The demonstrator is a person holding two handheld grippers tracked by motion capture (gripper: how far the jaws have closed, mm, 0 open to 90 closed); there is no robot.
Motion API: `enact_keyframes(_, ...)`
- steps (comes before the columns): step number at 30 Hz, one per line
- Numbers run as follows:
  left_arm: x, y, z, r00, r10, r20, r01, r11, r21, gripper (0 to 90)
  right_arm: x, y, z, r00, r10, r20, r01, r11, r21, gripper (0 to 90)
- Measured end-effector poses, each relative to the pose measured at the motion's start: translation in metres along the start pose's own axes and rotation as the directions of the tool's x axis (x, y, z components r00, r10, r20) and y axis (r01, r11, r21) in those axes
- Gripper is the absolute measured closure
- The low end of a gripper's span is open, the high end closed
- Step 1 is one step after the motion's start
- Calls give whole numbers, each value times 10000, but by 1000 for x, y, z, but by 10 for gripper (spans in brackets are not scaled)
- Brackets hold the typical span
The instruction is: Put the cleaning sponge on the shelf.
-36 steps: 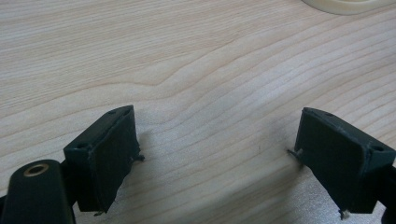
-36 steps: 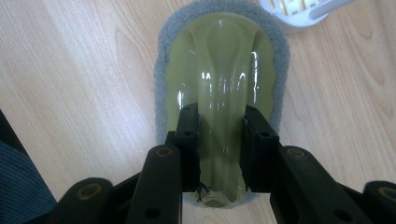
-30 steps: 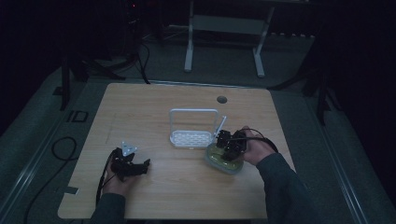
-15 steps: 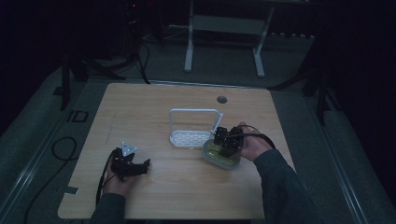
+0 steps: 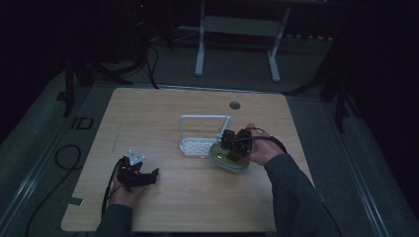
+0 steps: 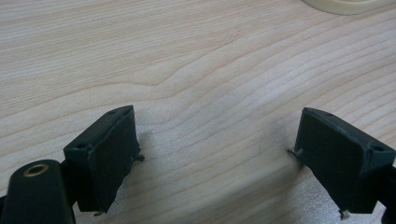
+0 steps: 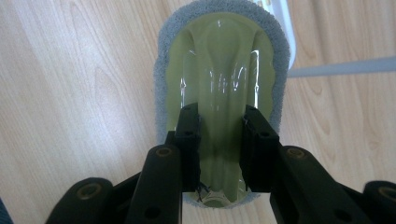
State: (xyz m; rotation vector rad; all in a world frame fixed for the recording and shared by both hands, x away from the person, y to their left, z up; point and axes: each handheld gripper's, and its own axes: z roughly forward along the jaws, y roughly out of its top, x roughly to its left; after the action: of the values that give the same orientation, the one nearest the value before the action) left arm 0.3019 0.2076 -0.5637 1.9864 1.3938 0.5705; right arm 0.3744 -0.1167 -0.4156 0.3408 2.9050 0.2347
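Note:
A scrubber point(image 7: 219, 60) with a glossy yellow-green plastic back and a grey pad rim lies flat over the wooden table point(image 5: 163, 113), just right of a white wire rack point(image 5: 203, 117). My right gripper point(image 7: 219, 116) is shut on the raised ridge of its back, one black pad on each side. In the high view the right gripper point(image 5: 228, 143) sits above the scrubber point(image 5: 230, 162); I cannot tell whether the pad touches the wood. My left gripper point(image 5: 148, 175) rests near the table's front left. Its jaws stand wide apart, and the left gripper point(image 6: 217, 135) has just bare wood between them.
The rack's white edge point(image 7: 286, 32) and a white bar point(image 7: 345, 66) lie close to the scrubber's right side. A cable port point(image 5: 234, 105) sits near the table's far edge. A pale rounded rim point(image 6: 345, 4) shows at the top of the left gripper view.
My right gripper has shifted slightly left, toward the white rack, with the scrubber in it. The left hand has stayed where it was.

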Motion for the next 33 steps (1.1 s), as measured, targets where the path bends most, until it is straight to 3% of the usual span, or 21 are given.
enact_keyframes(21, 0, 0, 0, 10000, 45, 38, -45, 10000, 6, 132, -2, 22, 4, 9980, -591, 225, 594, 9982, -128, 716)
enact_keyframes(33, 0, 0, 0, 10000, 74, 51, -74, 10000, 22, 132, -5, 31, 7, 9964, -680, 516, 690, 9975, -179, 716)
